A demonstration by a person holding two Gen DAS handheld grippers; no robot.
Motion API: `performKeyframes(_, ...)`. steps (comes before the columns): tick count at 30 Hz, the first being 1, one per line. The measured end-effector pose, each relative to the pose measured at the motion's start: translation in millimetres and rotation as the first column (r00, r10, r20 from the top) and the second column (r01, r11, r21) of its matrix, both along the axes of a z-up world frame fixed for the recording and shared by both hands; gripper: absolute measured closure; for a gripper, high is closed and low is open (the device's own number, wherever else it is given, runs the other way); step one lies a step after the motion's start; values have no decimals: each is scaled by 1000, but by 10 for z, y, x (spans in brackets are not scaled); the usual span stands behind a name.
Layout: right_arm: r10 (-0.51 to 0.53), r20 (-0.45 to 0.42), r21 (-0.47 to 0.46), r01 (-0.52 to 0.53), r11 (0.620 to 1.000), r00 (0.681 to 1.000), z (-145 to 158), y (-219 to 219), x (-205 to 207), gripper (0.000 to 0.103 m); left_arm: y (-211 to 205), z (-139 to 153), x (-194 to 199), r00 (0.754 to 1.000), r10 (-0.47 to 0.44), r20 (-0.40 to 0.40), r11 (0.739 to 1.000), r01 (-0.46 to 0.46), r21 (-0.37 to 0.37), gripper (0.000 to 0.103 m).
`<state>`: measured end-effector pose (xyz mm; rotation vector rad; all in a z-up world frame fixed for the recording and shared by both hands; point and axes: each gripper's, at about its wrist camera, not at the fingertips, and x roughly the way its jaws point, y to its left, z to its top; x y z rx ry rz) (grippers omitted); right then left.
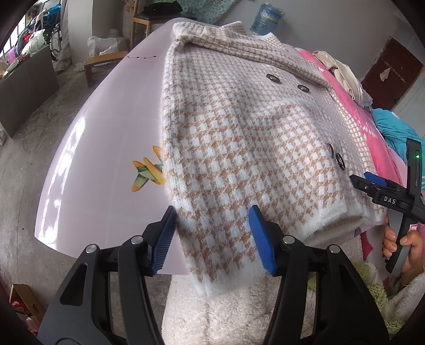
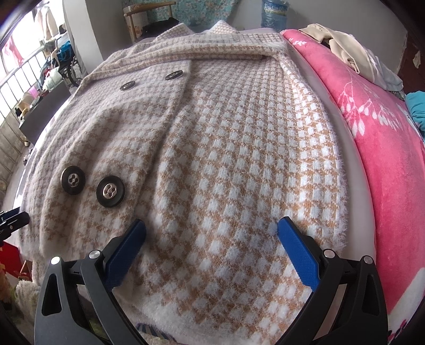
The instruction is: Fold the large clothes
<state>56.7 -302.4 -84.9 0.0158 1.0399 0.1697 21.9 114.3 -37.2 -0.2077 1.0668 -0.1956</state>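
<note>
A fuzzy tan-and-white checked coat (image 1: 239,132) with dark metal buttons (image 1: 273,77) lies on a pale pink table (image 1: 106,138), collar at the far end. Its sleeves are folded in over the front. My left gripper (image 1: 213,215) is open, its blue pads (image 1: 164,238) either side of the left sleeve's cuff at the near table edge. My right gripper (image 2: 212,225) is open over the right sleeve's cuff near the hem (image 2: 212,313); the coat (image 2: 212,146) fills that view. The right gripper also shows at the coat's right hem in the left wrist view (image 1: 372,183).
A pink blanket (image 2: 385,159) with heaped clothes (image 2: 345,50) lies right of the coat. A plane sticker (image 1: 148,172) is on the table. A white fleecy garment (image 1: 239,313) is just below the near edge. Chairs, a stool and a blue water jug (image 1: 265,18) stand beyond the table.
</note>
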Motion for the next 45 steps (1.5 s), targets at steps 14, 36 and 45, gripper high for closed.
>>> performKeyframes(14,-107,-32,95,110,989,994,254,-647,-665,25,-24,-24,-333,998,-69,16,997,68,18,74)
performKeyframes(36,-172,143,290,125,949,975,968,-771,-186,93,239,910,204,953,-17,302,995,46,-88,96)
performKeyframes(45,-248,141,406,173,897,958,775,-838,820,92,185,842,1213,962,15,271,1000,-7,-30,96)
